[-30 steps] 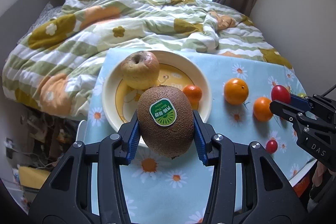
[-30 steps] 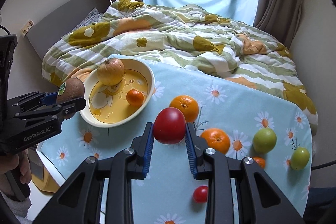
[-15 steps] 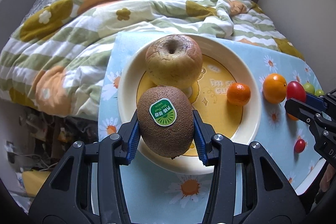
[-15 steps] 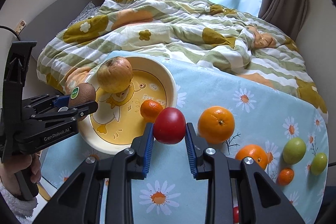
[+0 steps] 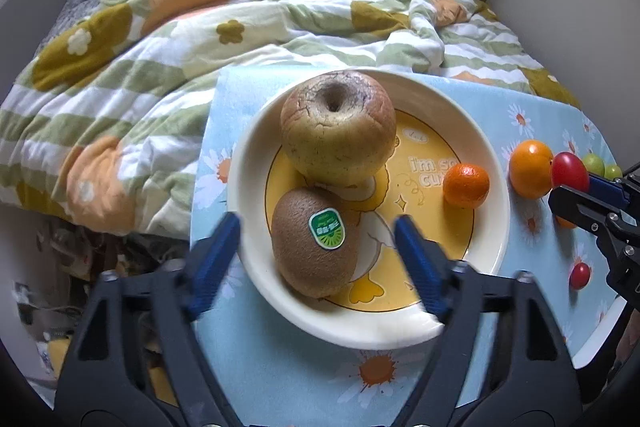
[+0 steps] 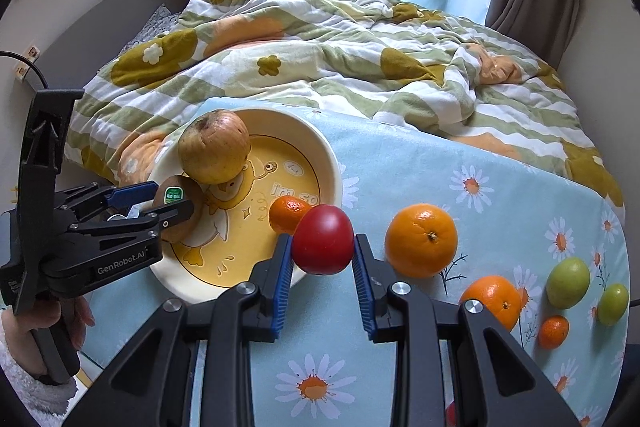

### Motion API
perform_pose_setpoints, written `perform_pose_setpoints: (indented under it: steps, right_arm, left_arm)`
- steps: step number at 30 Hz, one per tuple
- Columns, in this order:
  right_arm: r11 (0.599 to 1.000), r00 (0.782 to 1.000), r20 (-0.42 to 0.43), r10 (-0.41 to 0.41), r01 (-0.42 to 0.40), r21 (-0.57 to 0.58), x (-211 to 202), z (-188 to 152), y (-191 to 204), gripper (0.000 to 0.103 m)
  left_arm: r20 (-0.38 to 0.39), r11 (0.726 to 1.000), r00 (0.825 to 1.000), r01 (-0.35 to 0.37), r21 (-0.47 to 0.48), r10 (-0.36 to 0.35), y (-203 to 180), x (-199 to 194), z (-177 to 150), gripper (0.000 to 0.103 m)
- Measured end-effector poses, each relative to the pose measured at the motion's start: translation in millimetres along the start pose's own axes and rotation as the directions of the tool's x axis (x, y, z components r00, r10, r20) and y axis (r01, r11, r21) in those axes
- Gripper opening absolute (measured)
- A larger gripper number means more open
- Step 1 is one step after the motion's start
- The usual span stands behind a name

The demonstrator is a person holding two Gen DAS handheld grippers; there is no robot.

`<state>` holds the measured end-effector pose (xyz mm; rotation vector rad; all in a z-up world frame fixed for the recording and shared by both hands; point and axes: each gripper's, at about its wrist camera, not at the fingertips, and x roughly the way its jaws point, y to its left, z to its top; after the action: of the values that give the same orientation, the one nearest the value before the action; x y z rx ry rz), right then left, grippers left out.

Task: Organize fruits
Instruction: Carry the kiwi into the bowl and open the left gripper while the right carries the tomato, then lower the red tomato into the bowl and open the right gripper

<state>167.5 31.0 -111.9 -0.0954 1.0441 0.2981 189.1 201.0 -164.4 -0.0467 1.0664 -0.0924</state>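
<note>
A brown kiwi (image 5: 314, 245) with a green sticker lies in the cream and yellow bowl (image 5: 494, 195), against a large yellowish apple (image 5: 338, 125). My left gripper (image 5: 318, 251) straddles the kiwi with its jaws opening, both blue pads clear of the fruit. A small mandarin (image 5: 466, 185) sits at the bowl's right side. My right gripper (image 6: 322, 259) is shut on a red tomato (image 6: 322, 239), held just over the bowl's near rim (image 6: 334, 179). The kiwi (image 6: 176, 203) and left gripper (image 6: 150, 201) show at the left of the right wrist view.
On the daisy tablecloth (image 6: 500, 167) right of the bowl lie two oranges (image 6: 422, 241), two green fruits (image 6: 568, 283), a small mandarin (image 6: 554, 331) and a cherry tomato (image 5: 580, 275). A rumpled quilt (image 6: 340, 59) covers the bed behind. A hand (image 6: 76, 319) grips the left handle.
The left gripper came down over the bowl and let go of the kiwi, which now rests in the bowl. The right gripper carried the tomato closer to the bowl's rim.
</note>
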Motion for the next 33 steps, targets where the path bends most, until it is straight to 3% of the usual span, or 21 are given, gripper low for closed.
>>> perform_pose_setpoints:
  steps: [19,33]
  right_arm:
    - [0.988,0.995,-0.017,0.095,-0.096,-0.119,-2.4,14.5,3.9,0.027]
    - [0.966,0.979,-0.12,0.164,-0.184,-0.184,33.0,7.1,33.2,0.027]
  left_arm:
    - [0.015,0.991,0.996,-0.084,-0.099,0.086,9.7,-42.6,-14.5,0.103]
    - [-0.027,0.981,0.994,-0.108,-0.158,0.105,15.4,-47.8,-53.6,0.103]
